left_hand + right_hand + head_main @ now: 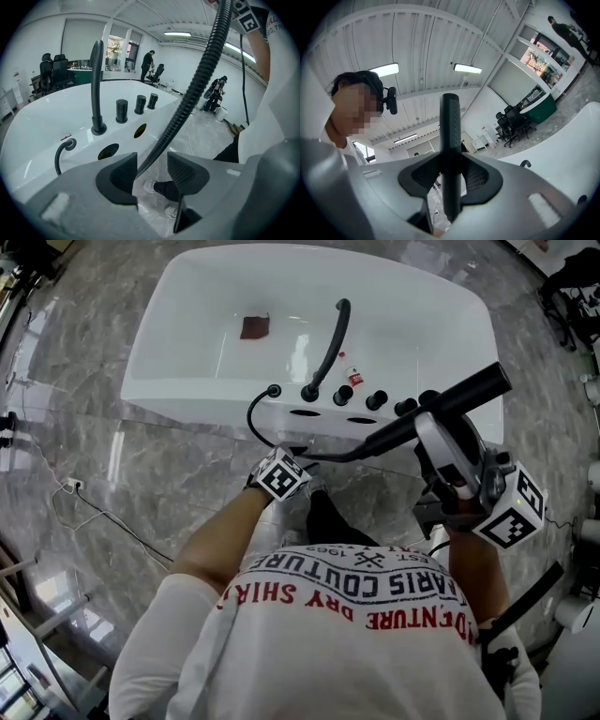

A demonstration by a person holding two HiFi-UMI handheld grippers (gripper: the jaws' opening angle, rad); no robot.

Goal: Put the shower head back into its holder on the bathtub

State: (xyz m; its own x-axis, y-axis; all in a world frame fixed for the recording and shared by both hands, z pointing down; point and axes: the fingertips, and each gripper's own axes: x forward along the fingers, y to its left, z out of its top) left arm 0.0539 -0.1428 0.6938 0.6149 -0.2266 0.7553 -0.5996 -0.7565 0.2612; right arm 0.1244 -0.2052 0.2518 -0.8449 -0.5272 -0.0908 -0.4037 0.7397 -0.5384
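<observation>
not done yet: shower head (450, 136) is sitting clamped in right gripper (451, 176) jaws, held level at 2 o'clock, off the bathtub (187, 352). rim hole (305, 412) at 12, prob the holder, is lying empty. left gripper (152, 171) is pointing down, jaws wide, hose (197, 84) running between them, pads not pressing it.

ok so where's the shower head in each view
Head view: the shower head slants up right of centre, held in the right gripper.
Left gripper view: not in it; only its hose crosses the picture.
Right gripper view: upright at centre, clamped between the jaws.
Shared landmark: the white bathtub.
</observation>
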